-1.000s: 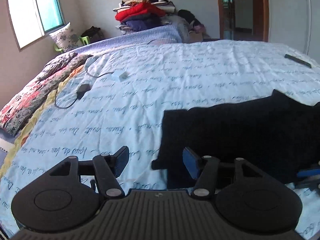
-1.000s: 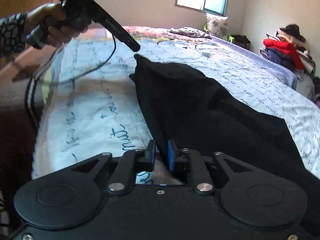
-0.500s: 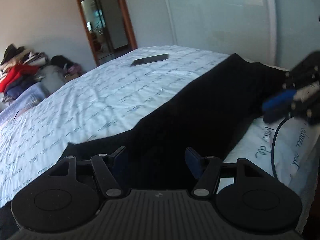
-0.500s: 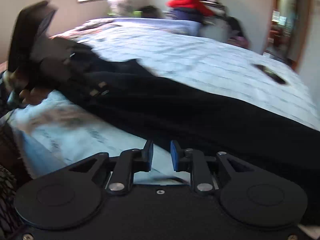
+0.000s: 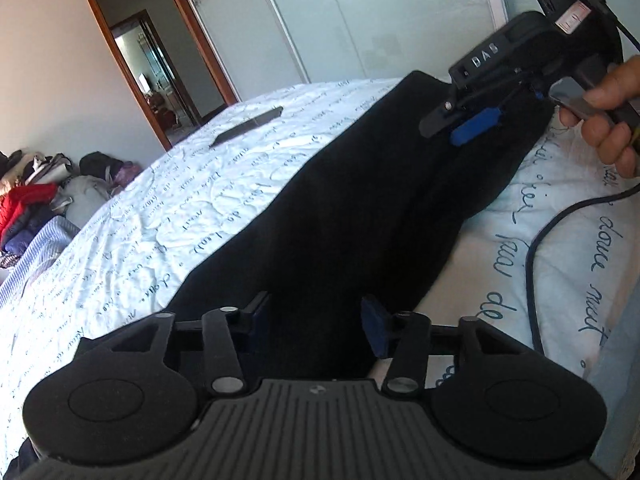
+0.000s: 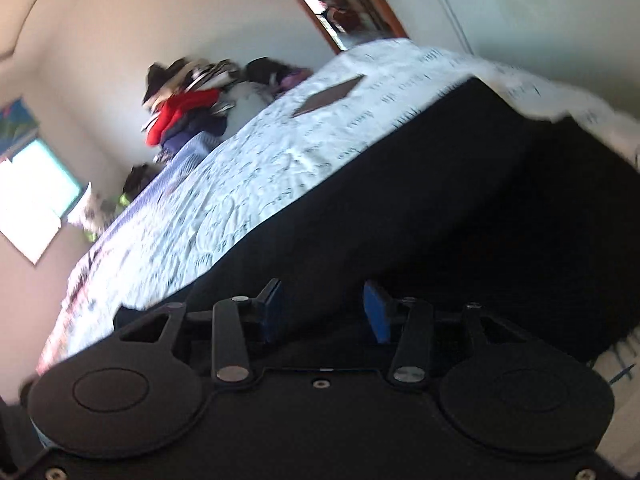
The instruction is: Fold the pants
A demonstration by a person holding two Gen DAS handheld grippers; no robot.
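Note:
Black pants (image 5: 360,208) lie stretched along the near edge of the bed on a white quilt with blue script (image 5: 200,208). My left gripper (image 5: 316,326) is open, with its jaws spread low over one end of the pants. The right gripper shows in the left wrist view (image 5: 472,124) at the far end of the pants, held by a hand. In the right wrist view my right gripper (image 6: 324,314) is open over the pants (image 6: 460,220), with nothing between its blue pads. That view is tilted and blurred.
A dark phone (image 5: 248,126) lies on the quilt beyond the pants. A black cable (image 5: 536,248) trails over the bed's near edge. A pile of clothes (image 5: 24,204) sits past the far side. A doorway (image 5: 156,64) and wardrobe stand behind.
My right gripper has opened from shut and swung round along the pants. My left gripper stays open and has turned to look down the length of the pants.

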